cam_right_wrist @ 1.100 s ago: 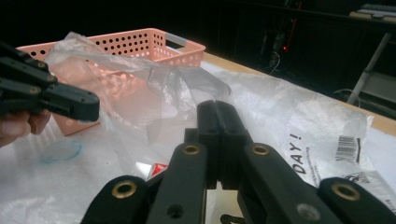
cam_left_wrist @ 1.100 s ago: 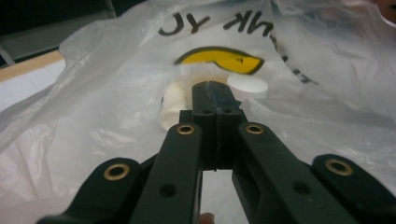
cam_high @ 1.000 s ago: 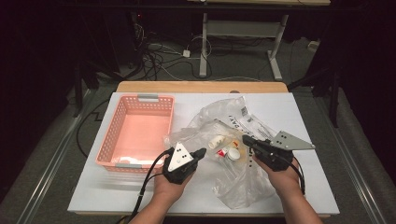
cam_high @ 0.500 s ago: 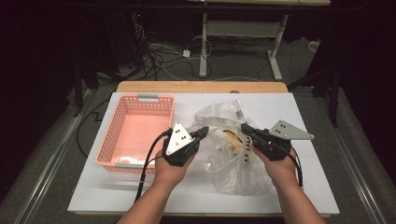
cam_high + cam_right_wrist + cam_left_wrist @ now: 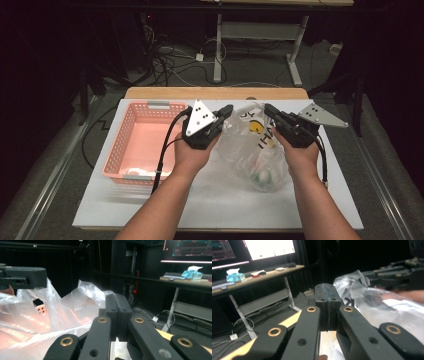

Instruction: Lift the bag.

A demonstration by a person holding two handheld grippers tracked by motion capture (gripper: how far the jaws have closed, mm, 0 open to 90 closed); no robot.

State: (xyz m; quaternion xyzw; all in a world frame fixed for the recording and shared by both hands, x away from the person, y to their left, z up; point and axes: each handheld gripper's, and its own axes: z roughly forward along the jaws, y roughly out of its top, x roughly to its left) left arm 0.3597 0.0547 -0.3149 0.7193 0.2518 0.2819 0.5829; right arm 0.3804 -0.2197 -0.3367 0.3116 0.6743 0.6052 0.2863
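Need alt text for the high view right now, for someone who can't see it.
Two hands hold a clear plastic bag up over a white table, the left gripper and right gripper each at one top edge of it. A pink basket sits on the table to the left.

Clear plastic bag point(image 5: 252, 150), lifted between grippers

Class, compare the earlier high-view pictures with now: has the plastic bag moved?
Yes. The plastic bag has been lifted off the table, its top now near the wooden back edge.
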